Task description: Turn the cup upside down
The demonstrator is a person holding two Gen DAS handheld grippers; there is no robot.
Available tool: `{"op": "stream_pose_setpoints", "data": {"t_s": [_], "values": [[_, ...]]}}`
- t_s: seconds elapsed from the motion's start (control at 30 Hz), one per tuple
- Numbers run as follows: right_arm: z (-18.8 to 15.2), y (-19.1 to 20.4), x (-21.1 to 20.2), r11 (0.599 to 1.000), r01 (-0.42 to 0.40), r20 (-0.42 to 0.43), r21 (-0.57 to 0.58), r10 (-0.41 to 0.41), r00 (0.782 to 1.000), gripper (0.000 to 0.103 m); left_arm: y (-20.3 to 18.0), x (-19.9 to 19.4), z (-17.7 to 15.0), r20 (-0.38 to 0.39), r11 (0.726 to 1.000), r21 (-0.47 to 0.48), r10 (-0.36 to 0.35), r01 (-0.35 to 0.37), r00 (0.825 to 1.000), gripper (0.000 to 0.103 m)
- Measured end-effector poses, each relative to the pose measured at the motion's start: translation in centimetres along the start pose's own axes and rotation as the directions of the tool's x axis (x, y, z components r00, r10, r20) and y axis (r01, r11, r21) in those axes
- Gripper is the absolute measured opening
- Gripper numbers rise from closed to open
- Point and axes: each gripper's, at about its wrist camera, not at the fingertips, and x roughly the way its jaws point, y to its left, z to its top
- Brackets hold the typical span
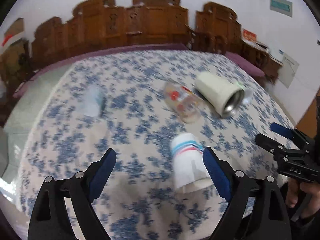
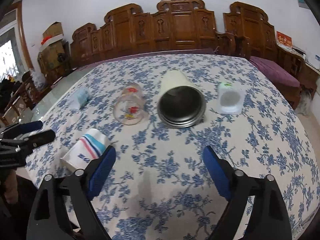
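The left gripper (image 1: 160, 166) hung with its fingers wide apart and empty, the striped paper cup (image 1: 188, 162) lying on its side on the tabletop (image 1: 130, 80) just beside the right finger. The right gripper (image 2: 159, 166) also gaped open, holding nothing, near the cream cup (image 2: 180, 102) and glass (image 2: 129, 105) lying farther off.

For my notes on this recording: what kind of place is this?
Probably a living room in a home: a carved wooden bench stands along the wall, cardboard boxes are stacked in a corner, and cups lie on a flowered tablecloth.
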Motion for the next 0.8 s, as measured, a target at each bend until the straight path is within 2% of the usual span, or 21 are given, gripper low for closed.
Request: {"op": "stream_pose_setpoints", "data": {"t_s": [0.13,0.2,0.43,0.57,0.8], "values": [[0.2,1.4,-0.1,1.000,-0.010,-0.015,-0.020,0.010,1.000,0.089,1.7,-1.8,-0.3,0.071,0.997,-0.003,0.081,-0.081,0.994,0.095],[0.4,2.1,-0.1,0.999,-0.016,-0.019,-0.033,0.015,1.000,0.089,2.5,-2.2,-0.4,0.082,0.993,-0.003,0.116,-0.116,0.990,0.095],[2.0,5.4,1.1,0.996,-0.067,-0.056,-0.067,0.064,0.996,0.089,5.2,-2.4,-0.6,0.083,0.992,-0.050,0.116,-0.112,0.990,0.095],[3.0,7.1,2.6,0.992,-0.122,-0.098,-0.041,0.118,0.988,0.084,6.4,-2.1,-0.8,0.080,0.992,-0.079,0.101,-0.095,0.992,0.095],[4.0,9.0,6.4,0.988,-0.151,-0.207,0.028,0.154,0.966,0.080,7.4,-1.6,-1.0,0.068,0.991,-0.105,0.095,-0.088,0.993,0.095]]}}
